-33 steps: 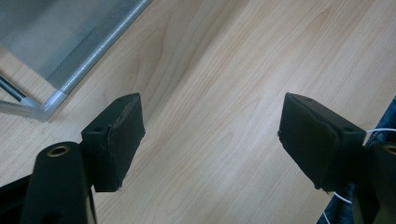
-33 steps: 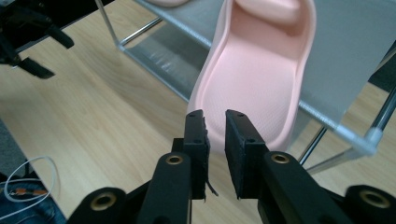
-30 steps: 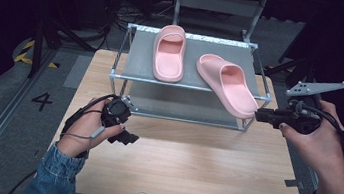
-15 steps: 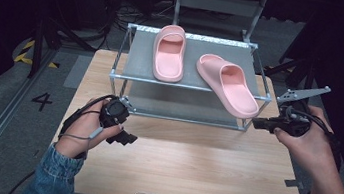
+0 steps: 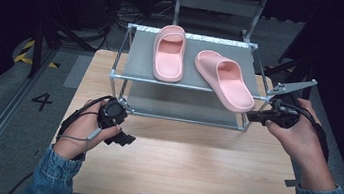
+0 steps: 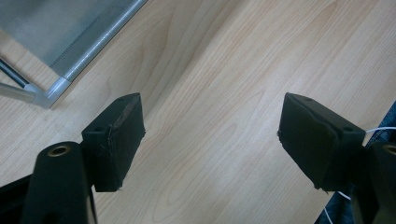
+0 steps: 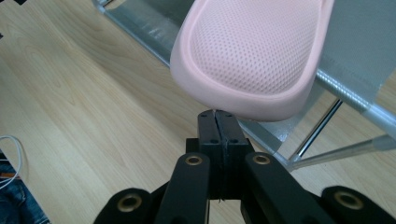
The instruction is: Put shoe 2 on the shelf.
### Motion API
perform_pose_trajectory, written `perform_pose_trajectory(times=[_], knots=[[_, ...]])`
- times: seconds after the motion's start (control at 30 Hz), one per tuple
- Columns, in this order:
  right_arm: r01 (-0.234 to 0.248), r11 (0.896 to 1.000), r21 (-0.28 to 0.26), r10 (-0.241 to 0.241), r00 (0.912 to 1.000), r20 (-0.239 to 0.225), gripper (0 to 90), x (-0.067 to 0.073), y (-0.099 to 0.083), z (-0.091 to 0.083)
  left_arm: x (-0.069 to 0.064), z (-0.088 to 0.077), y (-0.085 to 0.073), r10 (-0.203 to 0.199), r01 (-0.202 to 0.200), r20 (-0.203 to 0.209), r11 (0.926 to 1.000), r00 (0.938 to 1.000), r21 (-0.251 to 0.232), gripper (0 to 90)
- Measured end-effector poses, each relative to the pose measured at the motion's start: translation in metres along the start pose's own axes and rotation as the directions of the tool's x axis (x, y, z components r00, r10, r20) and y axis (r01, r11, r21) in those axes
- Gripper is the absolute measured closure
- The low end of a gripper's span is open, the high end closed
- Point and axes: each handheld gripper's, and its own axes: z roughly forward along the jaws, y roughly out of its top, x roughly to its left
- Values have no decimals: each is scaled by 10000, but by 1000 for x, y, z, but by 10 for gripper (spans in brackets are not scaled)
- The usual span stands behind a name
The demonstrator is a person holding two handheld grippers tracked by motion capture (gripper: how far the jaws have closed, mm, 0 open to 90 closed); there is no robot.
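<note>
Two tools are seen in the high view: the left tool [image 5: 124, 139] is held low over the wooden desk [image 5: 189, 180] by the left hand [image 5: 82, 133], just in front of a metal rack [image 5: 129, 58], and the right tool [image 5: 253, 117] is held by the right hand [image 5: 296, 136] at the rack's front right corner. Two pink slippers are set on the rack's grey top shelf. The left slipper [image 5: 169, 53] is laid flat and straight, well back from the front rail. The right slipper [image 5: 225, 80] is turned at a slant, and its heel is stuck out past the front rail, just above the right tool's tip. In the left gripper view, the left tool's jaws are spread wide apart, with nothing between them, and bare desk [image 6: 224, 107] is seen below, with a rack corner [image 6: 51, 88] at the upper left. In the right gripper view, the right tool's [image 7: 218, 122] jaws are pressed tight together with nothing between them, and the slipper's [image 7: 254, 51] dotted heel is seen right above the tips, very close; whether it is touched cannot be told.
</note>
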Motion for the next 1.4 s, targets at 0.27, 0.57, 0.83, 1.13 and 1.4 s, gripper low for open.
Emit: perform_pose_trajectory(times=[0.27, 0.57, 0.83, 1.13, 1.4], knots=[[144, 9998, -119, -143, 9998, 112, 900, -8, 20, 22, 0, 0, -3, -168, 168, -15, 9999, 9999, -14, 234], [274, 9992, -291, -280, 9994, -194, 900, -3, 41, 44, 2, -1, -4, -104, 104, -6, 9999, 9999, 5, 234], [502, 9983, -305, -515, 9977, -435, 900, 7, 58, 60, 2, -2, -7, -195, 195, -47, 9998, 9998, -2, 235], [681, 9971, -332, -698, 9960, -551, 900, 14, 75, 78, 4, -1, -8, -231, 231, -22, 9997, 9997, 27, 235], [793, 9961, -385, -816, 9947, -618, 900, 26, 90, 93, 5, -1, -8, -218, 218, 29, 9998, 9998, 7, 235]])
